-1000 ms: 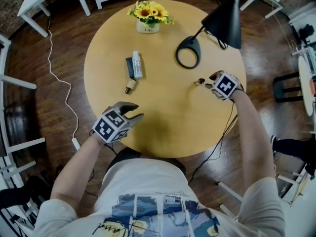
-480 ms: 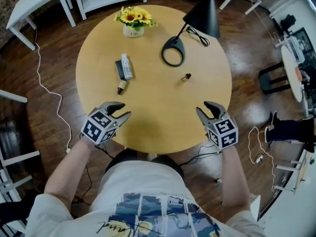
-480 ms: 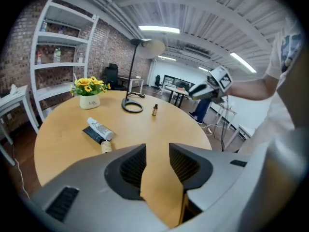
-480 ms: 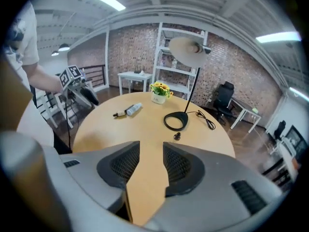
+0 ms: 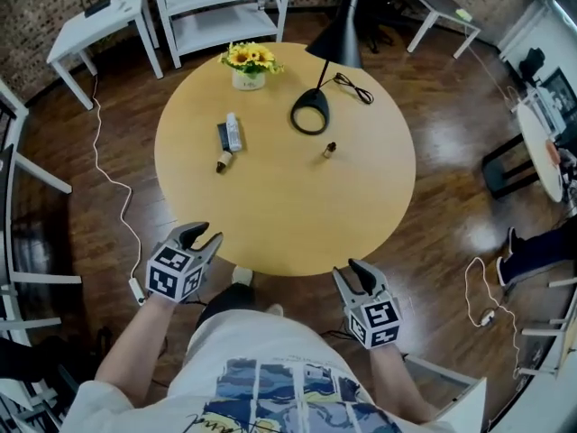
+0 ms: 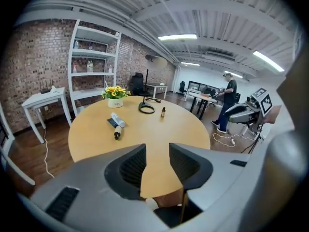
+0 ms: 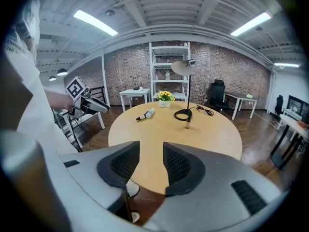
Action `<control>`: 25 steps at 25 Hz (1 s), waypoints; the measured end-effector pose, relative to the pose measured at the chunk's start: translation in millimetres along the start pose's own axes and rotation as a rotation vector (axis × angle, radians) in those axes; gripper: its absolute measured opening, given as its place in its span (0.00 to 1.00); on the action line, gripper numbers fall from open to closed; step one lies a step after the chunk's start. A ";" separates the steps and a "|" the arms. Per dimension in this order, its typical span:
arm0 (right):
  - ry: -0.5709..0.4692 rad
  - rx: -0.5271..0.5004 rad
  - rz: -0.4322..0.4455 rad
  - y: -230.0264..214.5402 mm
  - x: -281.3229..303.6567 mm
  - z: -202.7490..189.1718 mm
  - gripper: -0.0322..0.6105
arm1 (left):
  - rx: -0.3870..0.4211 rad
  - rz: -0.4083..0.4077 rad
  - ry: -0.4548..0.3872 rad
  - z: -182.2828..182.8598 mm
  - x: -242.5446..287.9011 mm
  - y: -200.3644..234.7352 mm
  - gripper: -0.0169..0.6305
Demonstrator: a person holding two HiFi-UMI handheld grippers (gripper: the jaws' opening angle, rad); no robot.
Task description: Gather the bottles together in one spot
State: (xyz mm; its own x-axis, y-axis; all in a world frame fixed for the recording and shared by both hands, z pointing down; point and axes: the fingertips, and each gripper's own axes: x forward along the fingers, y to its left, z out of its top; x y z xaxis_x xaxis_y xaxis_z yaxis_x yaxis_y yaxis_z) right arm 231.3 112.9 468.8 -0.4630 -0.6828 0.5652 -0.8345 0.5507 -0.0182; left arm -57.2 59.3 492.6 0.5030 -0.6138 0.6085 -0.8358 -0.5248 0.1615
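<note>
Wooden floor at far left, with white cable [image 5: 115, 165] trailing across it. Next, left gripper [image 5: 206, 234], held off the near rim of round table [image 5: 270, 215], fingers spread a little, only tabletop seen through the gap. Farther back on the tabletop, white bottle [image 5: 233, 131] lying on a flat black item [image 5: 222, 136]; just beside it, small brown bottle [image 5: 223, 161], also lying. Behind these, sunflower pot [image 5: 250, 67]. Then black desk lamp [image 5: 311, 115], ring base close behind tiny upright brown bottle [image 5: 330, 150], well apart from the lying pair. At right, right gripper [image 5: 350, 271], also off the rim, fingers parted, gripping nothing.
</note>
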 end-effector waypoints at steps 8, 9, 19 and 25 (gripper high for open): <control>-0.084 0.119 -0.021 13.6 -57.9 -32.8 0.41 | -0.072 0.192 -0.019 -38.7 -61.2 -32.6 0.33; -0.091 0.132 -0.028 12.9 -64.4 -35.1 0.41 | -0.089 0.210 -0.031 -39.6 -66.1 -36.5 0.33; -0.124 0.133 -0.070 22.9 -97.5 -51.7 0.43 | -0.158 0.181 0.003 -63.7 -80.2 -79.8 0.33; -0.121 0.128 -0.061 26.3 -100.9 -52.2 0.43 | -0.199 0.158 -0.062 -49.6 -78.9 -81.4 0.34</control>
State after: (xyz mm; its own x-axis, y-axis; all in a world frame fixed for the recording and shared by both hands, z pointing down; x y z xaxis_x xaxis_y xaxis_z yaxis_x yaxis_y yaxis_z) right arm 271.7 221.3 454.4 -0.4361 -0.7702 0.4654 -0.8900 0.4457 -0.0963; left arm -39.7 179.7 469.9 0.3705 -0.7168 0.5907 -0.9287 -0.2972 0.2218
